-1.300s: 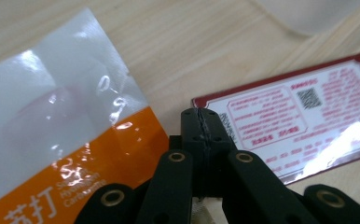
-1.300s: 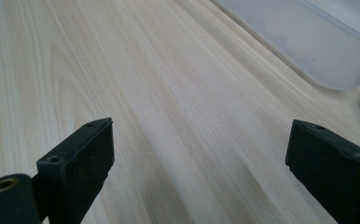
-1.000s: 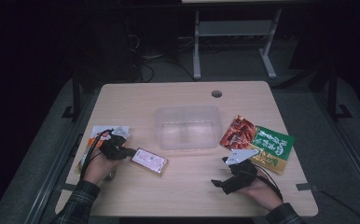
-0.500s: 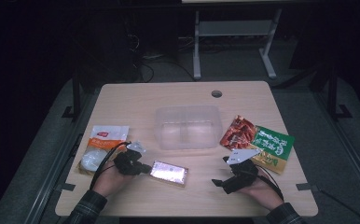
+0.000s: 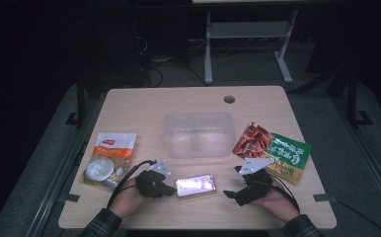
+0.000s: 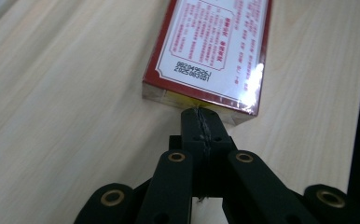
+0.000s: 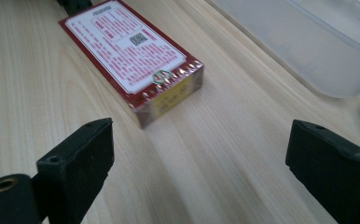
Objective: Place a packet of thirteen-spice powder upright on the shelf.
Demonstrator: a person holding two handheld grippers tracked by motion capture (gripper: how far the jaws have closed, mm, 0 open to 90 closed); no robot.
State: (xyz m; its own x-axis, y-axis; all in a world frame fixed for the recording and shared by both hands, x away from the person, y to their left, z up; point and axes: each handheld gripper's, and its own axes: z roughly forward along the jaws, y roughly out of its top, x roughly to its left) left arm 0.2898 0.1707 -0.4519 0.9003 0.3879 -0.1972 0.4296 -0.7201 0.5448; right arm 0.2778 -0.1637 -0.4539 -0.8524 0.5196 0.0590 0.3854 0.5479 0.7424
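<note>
The left gripper (image 5: 168, 187) has its jaws pressed together with nothing between them, their tips against the short end of a flat red box (image 5: 195, 185) that lies near the front edge of the table (image 5: 144, 103), about midway along it. It looks like a pushing step: the closed tips nudge the box across the wood toward the right gripper (image 5: 234, 193), which waits with jaws wide apart, aimed at the box's far end and not touching it. The next move, I'd judge, calls for the right gripper to come forward and close on that end, keeping the pads square so the slick wrap doesn't slip. The box is slim and sealed in glossy film that catches the light, with a white printed label framed in red on top and a yellowish end face. A clear plastic tub (image 5: 198, 134) sits just behind it at the table's middle
</note>
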